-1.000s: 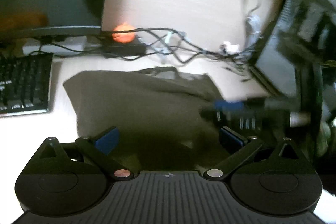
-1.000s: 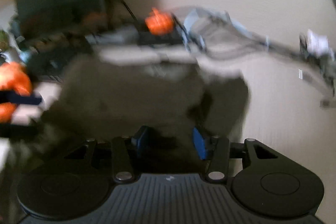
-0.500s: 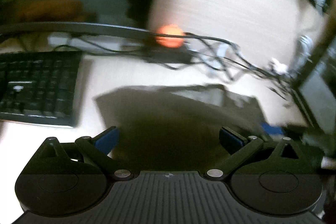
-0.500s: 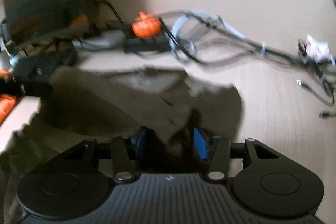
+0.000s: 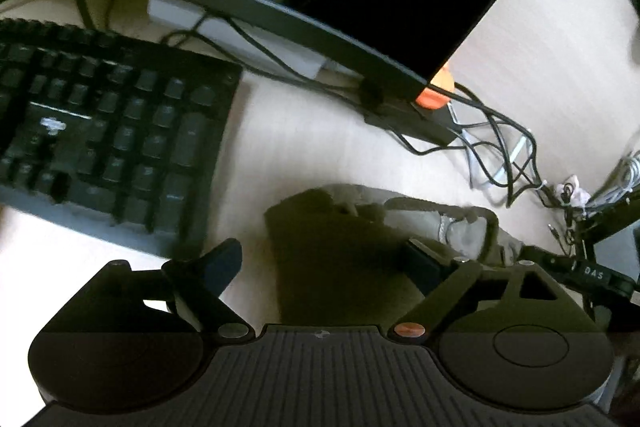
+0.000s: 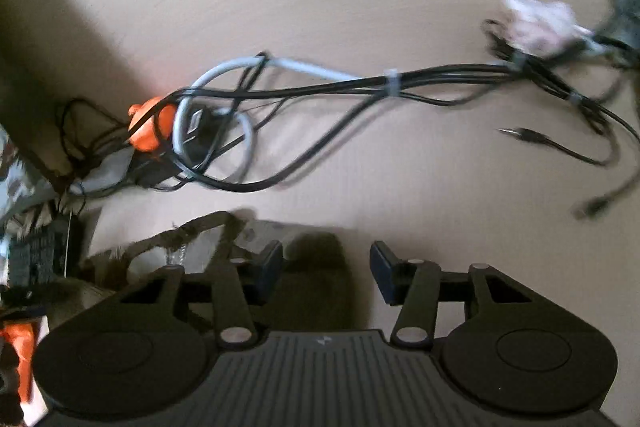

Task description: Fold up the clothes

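Left wrist view only: keyboard (image 5: 108,135) beside garment (image 5: 340,247). Right: cable bundle (image 6: 360,87). Both grippers' fingers apart, empty.

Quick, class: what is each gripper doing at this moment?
Left gripper: open, holding nothing, the olive garment lying between its fingers.
Right gripper: open, holding nothing, just above the garment's edge.

Left wrist: we look steeply down, close over the garment (image 5: 340,247).
Right wrist: close, lower; we share that garment (image 6: 312,267).
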